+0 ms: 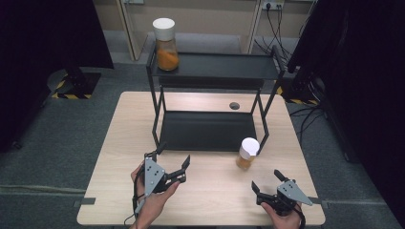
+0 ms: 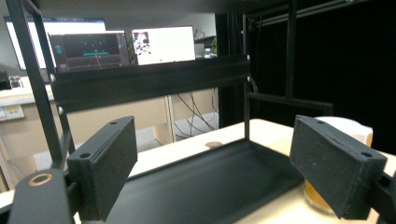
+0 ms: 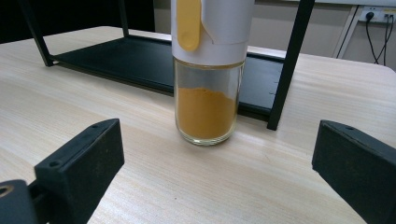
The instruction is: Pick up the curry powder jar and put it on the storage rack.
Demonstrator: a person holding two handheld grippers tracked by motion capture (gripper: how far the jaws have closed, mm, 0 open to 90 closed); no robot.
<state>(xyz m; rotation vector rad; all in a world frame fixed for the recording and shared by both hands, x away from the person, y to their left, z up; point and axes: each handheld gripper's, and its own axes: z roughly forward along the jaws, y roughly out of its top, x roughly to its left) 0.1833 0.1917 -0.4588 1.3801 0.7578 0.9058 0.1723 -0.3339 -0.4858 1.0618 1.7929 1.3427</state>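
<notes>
A glass jar of orange powder with a white lid (image 1: 247, 153) stands on the wooden table by the front right leg of a black two-level shelf (image 1: 215, 71). It stands upright straight ahead in the right gripper view (image 3: 209, 74), beyond the jaws. A second, similar jar (image 1: 165, 44) stands at the left end of the shelf's top level. My left gripper (image 1: 173, 160) is open near the table's front, aimed at the shelf's lower tray (image 2: 205, 182), with the jar (image 2: 343, 140) behind its right jaw. My right gripper (image 1: 266, 182) is open at the front right, a little short of the jar.
The shelf's lower tray (image 1: 207, 131) lies bare on the table, and thin black legs rise at its corners. A round cable hole (image 1: 234, 105) sits in the table behind the shelf. Dark curtains flank the table, and monitors (image 2: 163, 44) stand in the background.
</notes>
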